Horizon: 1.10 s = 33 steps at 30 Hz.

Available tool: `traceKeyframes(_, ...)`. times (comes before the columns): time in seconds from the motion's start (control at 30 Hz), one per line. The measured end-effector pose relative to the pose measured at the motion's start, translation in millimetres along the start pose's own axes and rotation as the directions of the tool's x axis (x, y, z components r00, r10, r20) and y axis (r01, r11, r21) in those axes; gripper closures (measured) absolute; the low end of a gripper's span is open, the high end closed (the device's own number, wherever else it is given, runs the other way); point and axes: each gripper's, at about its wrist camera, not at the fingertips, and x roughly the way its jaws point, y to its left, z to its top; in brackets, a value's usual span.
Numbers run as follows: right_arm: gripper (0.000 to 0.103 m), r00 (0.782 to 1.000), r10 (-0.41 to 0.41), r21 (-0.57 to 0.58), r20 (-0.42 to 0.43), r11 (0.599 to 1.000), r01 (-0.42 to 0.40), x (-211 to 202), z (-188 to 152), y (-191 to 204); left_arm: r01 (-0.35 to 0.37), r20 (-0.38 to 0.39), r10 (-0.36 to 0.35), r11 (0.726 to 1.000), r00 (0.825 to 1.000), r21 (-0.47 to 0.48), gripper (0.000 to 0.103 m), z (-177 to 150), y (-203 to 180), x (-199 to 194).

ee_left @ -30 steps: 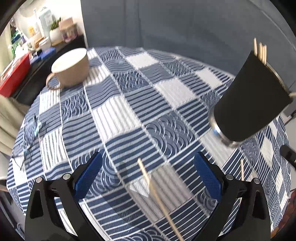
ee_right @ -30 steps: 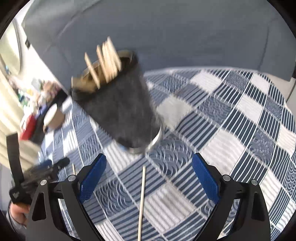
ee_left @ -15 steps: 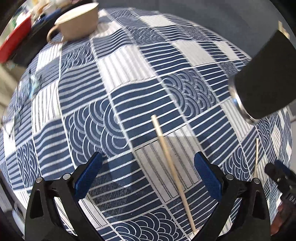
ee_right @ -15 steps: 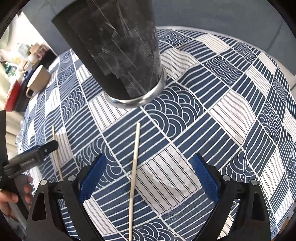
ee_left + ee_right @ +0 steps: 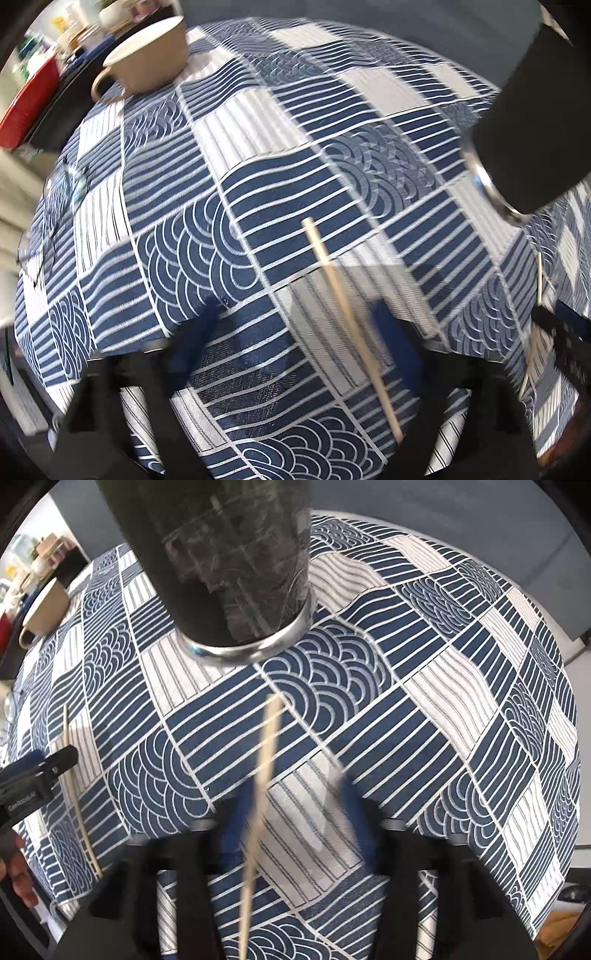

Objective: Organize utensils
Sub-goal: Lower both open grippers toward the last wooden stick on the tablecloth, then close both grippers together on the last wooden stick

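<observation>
Two wooden chopsticks lie on the blue and white patterned tablecloth. One chopstick lies between the fingers of my left gripper, close to the right pad. The jaws are blurred and closing, with a gap left. The other chopstick lies between the fingers of my right gripper, against the left pad. Those jaws are closing too and still stand apart. A black cup with a metal base stands just beyond, and shows at the right as the cup in the left wrist view.
A tan mug stands at the far left of the table, with a pair of glasses near the left edge. A red box and clutter sit beyond. A person's hand shows at the lower left.
Both grippers have sunk closer to the tablecloth and tipped downward. Their blue pads, wide apart before, have moved inward around a chopstick each. The black cup's top has left both views.
</observation>
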Motion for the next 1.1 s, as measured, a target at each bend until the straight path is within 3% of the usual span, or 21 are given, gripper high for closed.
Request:
traceKeyframes(0.03, 0.087, 1.0, 0.001, 0.005, -0.003, 1.0, -0.001, 0, 1, -3, 0.009, -0.007, -0.009, 1.0, 1.0, 0.015, 0.07, 2, -2, -3)
traceKeyframes(0.07, 0.096, 1.0, 0.004, 0.012, -0.007, 1.0, -0.003, 0, 3, -7, 0.018, -0.022, -0.018, 1.0, 1.0, 0.02, 0.076, 3, -2, -4)
traceKeyframes(0.1, 0.096, 1.0, 0.0, 0.018, -0.01, 1.0, 0.0, 1, 3, -10, 0.022, -0.03, -0.021, 1.0, 0.999, 0.019, 0.087, 5, -2, -4)
traceKeyframes(0.17, 0.097, 0.999, 0.04, 0.044, -0.026, 0.998, -0.039, 1, 5, -18, 0.044, -0.047, -0.044, 0.999, 0.998, -0.008, 0.095, 7, 7, -3)
traceKeyframes(0.33, 0.099, 0.994, 0.097, 0.111, -0.047, 0.99, -0.091, 3, 7, -39, 0.119, -0.073, -0.124, 0.991, 0.99, -0.067, 0.097, 11, 25, -2)
traceKeyframes(0.5, 0.099, 0.995, 0.088, 0.144, -0.048, 0.986, -0.08, 2, 6, -57, 0.166, -0.105, -0.179, 0.979, 0.978, -0.123, 0.098, 11, 36, -2)
traceKeyframes(0.87, 0.099, 0.996, 0.073, 0.18, 0.044, 0.98, -0.08, -34, 38, -91, 0.202, -0.038, -0.205, 0.976, 0.978, -0.078, 0.102, 48, 28, -30)
traceKeyframes(1.1, 0.099, 0.99, 0.071, 0.195, 0.121, 0.976, -0.094, -71, 60, -91, 0.156, -0.005, -0.156, 0.988, 0.988, -0.016, 0.102, 65, 23, -44)
